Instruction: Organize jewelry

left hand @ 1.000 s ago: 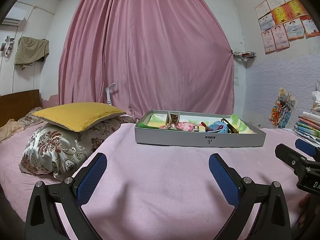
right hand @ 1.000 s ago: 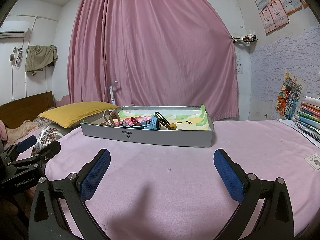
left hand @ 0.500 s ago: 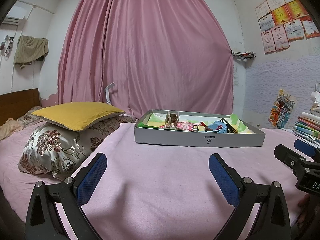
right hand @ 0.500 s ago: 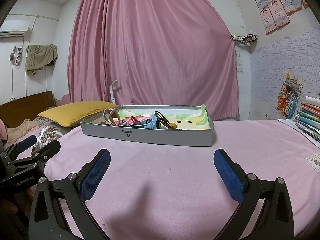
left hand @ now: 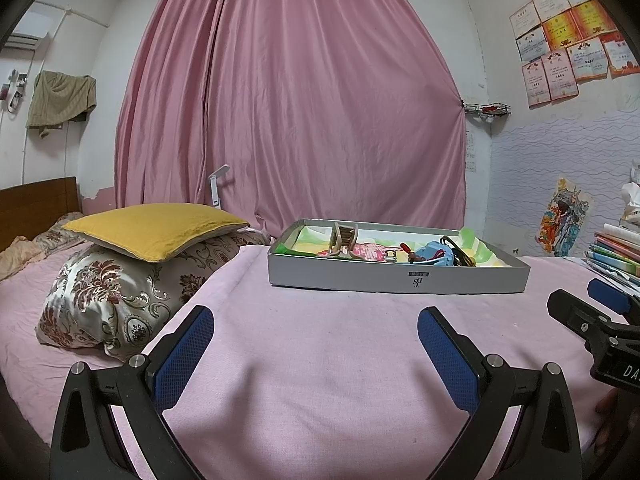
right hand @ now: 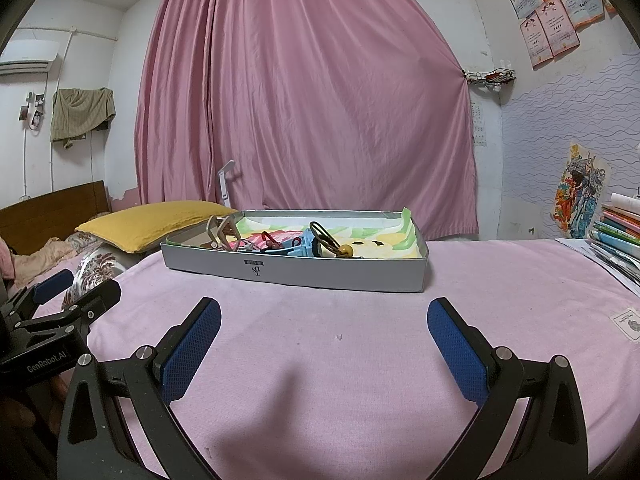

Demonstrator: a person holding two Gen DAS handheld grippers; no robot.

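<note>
Two tongs, left tongs [left hand: 316, 330] and right tongs [right hand: 324, 322], hover with fingers spread apart and empty above the pink bed [right hand: 360, 360], barely shifted from a second ago. Ahead of both, the grey tray [right hand: 296, 272] holds the heaped jewelry [right hand: 296, 242], so sorting stands unsettled.

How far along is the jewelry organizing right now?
Small accessories lie bunched together inside the grey tray on the pink bed cover: a beige hair claw, a blue piece, a black loop with a yellow bead. Left gripper and right gripper are both open, holding nothing, short of the tray. This fits items awaiting sorting or already gathered.
</note>
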